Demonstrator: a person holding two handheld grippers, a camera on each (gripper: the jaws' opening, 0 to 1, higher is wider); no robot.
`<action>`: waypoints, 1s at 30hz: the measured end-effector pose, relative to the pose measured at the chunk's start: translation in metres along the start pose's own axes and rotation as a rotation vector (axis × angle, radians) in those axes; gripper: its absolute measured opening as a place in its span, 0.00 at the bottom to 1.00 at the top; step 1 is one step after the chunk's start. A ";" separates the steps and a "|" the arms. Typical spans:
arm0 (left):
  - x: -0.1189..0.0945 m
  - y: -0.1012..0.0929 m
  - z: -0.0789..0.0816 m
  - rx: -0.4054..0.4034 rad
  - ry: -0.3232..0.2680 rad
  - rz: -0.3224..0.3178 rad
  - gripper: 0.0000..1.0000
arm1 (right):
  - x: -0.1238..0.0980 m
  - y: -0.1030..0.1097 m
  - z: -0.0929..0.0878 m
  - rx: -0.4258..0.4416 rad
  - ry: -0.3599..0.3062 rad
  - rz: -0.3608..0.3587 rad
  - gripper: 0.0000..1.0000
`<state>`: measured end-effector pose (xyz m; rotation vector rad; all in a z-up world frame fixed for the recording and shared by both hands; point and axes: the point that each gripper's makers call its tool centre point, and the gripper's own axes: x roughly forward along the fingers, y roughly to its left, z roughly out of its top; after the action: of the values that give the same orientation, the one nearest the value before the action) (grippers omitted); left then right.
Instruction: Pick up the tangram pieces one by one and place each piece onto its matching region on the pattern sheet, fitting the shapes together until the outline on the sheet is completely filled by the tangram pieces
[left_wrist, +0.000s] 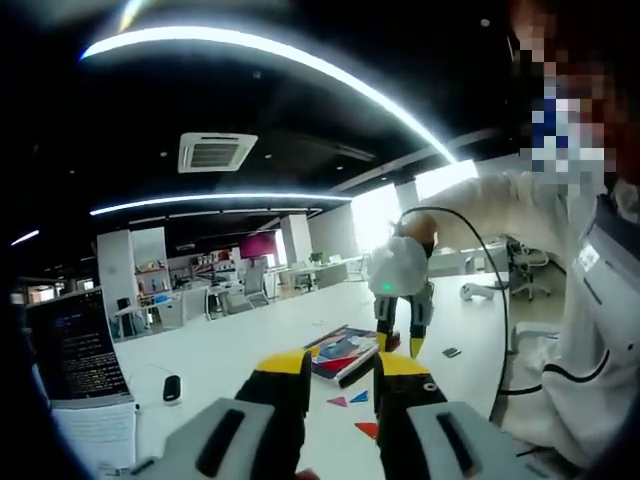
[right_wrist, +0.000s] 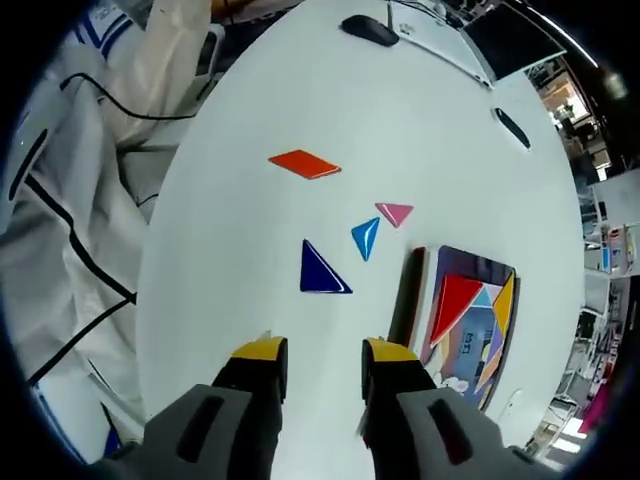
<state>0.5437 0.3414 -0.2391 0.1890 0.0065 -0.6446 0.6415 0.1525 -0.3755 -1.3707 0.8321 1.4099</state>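
The main risk we see is a bad pinch on a thin flat piece: the blue triangle lies flush on the table, so jaws coming down off-centre could skid it away or nudge the small blue triangle and pink triangle beside it; we also judge that a piece dropped askew on the sheet could jostle the red piece and yellow piece already lying there. The orange parallelogram lies apart from the others, farther up the table. Our right gripper hangs above the table looking down, its yellow-tipped jaws apart and empty, the blue triangle just ahead of them and the sheet to their right. Our left gripper is raised and points level across the room, jaws parted with nothing between them; in the left gripper view we see the right gripper hanging tips-down over the sheet, a cable trailing from it, with a sleeve behind
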 end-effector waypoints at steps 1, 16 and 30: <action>0.001 0.002 -0.004 0.001 0.020 0.003 0.27 | 0.001 -0.003 0.003 0.009 -0.014 -0.003 0.31; 0.003 0.010 -0.028 0.019 0.127 0.053 0.27 | 0.019 -0.028 0.040 -0.070 -0.041 -0.040 0.30; 0.001 0.005 -0.025 0.035 0.107 0.033 0.27 | 0.047 -0.062 0.081 -0.575 0.109 -0.082 0.30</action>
<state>0.5489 0.3494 -0.2633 0.2564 0.0955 -0.6009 0.6789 0.2550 -0.4014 -1.9039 0.4384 1.5881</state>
